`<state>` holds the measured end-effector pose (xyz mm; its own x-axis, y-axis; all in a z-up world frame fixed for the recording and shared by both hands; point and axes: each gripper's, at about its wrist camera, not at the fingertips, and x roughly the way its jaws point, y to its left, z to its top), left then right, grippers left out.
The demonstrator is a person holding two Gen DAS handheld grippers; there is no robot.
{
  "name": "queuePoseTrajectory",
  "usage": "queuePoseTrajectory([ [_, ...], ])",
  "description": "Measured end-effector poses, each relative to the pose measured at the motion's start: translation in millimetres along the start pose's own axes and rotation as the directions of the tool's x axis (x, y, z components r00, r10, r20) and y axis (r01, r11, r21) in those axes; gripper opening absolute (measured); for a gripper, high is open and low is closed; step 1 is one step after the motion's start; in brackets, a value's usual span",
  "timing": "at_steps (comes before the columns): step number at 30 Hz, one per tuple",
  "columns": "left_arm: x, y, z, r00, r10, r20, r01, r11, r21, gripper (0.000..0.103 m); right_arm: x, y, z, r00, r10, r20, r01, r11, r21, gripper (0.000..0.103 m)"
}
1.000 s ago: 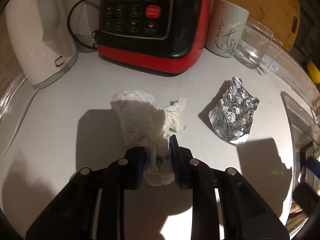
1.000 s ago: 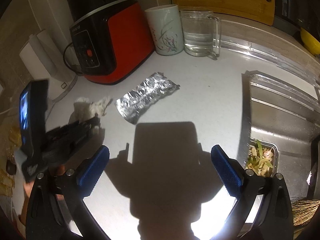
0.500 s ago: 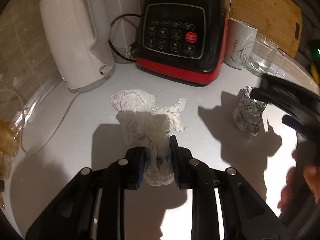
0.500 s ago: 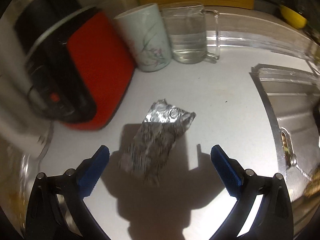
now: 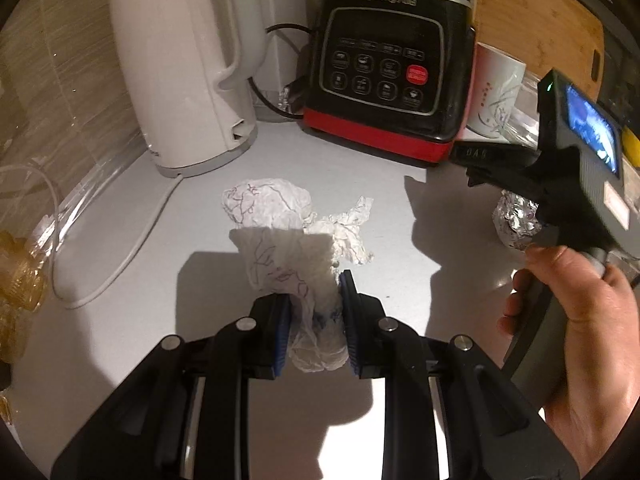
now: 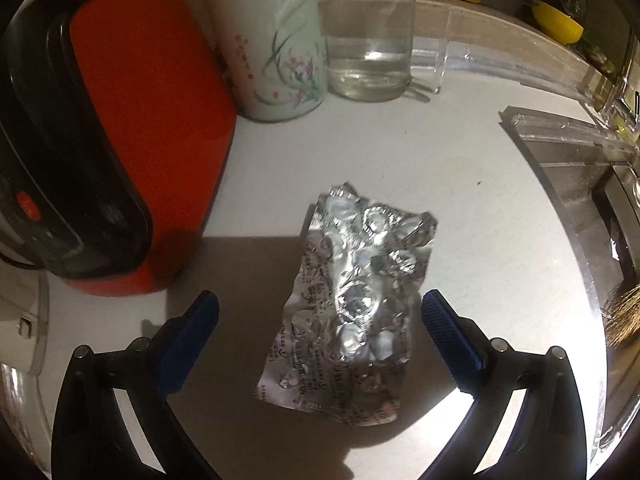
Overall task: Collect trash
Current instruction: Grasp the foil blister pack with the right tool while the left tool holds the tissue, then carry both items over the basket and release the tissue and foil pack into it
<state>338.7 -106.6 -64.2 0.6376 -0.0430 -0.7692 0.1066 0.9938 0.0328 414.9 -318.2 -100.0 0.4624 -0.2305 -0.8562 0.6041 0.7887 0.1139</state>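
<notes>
At the far left of the left wrist view a white electric kettle (image 5: 180, 68) stands against the tiled wall, its white cord (image 5: 116, 256) trailing over the pale countertop (image 5: 120, 340). To its right sits a black and red blender base (image 5: 392, 80) with a button panel. In front of these, at the centre, the left gripper (image 5: 314, 320) is clamped on a crumpled white paper tissue (image 5: 288, 248), whose upper part bulges out above the blue pads (image 5: 280, 328); a smaller twisted piece (image 5: 348, 228) lies just to its right. Further right, a hand (image 5: 576, 320) holds the right gripper's body over a crumpled foil blister pack (image 5: 514, 220), with a flowered white cup (image 5: 496, 96) behind.

In the right wrist view the blender base (image 6: 120, 140) fills the left side, the flowered cup (image 6: 272, 40) and a glass mug (image 6: 372, 36) holding a little water stand beside it at the back. The right gripper (image 6: 320, 320) has its jaws spread wide, and the foil blister pack (image 6: 352, 312) lies flat on the countertop (image 6: 480, 180) between the blue fingers (image 6: 448, 328), touching neither. The sink edge (image 6: 580, 184) runs along the right.
</notes>
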Motion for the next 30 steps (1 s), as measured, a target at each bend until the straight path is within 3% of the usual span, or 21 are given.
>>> queuePoseTrajectory([
  [5, -1.6, 9.0, -1.2, 1.0, 0.021, 0.012, -0.021, 1.0, -0.014, 0.023, -0.1, 8.2, -5.6, 0.999, -0.043, 0.027, 0.044, 0.998, -0.055, 0.095],
  [8, -3.3, 8.3, -1.5, 1.0, 0.014, 0.013, -0.014, 1.0, -0.015, 0.023, -2.7, 9.0, -7.8, 0.998, -0.045, 0.044, 0.049, 0.994, -0.095, 0.085],
  [10, -6.2, 5.1, -1.7, 1.0, 0.01, 0.019, -0.01, 1.0, -0.01, 0.023, -3.6, 9.8, -8.2, 0.998, -0.024, 0.051, 0.03, 0.992, -0.124, 0.066],
  [12, -9.5, 2.3, -2.9, 1.0, 0.002, 0.025, -0.002, 1.0, -0.007, 0.024, -10.3, 6.2, -11.8, 0.999, 0.014, 0.049, -0.005, 0.986, -0.168, 0.054],
  [22, -37.9, -14.9, -18.9, 0.998, -0.058, 0.012, 0.058, 0.998, -0.025, 0.024, -46.7, -56.5, -29.2, 0.985, 0.171, -0.016, -0.17, 0.964, -0.205, 0.05],
  [30, -84.7, -45.1, -59.3, 0.993, -0.107, -0.043, 0.105, 0.994, -0.038, 0.024, -129.5, -130.3, -87.4, 0.96, 0.281, 0.005, -0.264, 0.907, -0.329, 0.05],
])
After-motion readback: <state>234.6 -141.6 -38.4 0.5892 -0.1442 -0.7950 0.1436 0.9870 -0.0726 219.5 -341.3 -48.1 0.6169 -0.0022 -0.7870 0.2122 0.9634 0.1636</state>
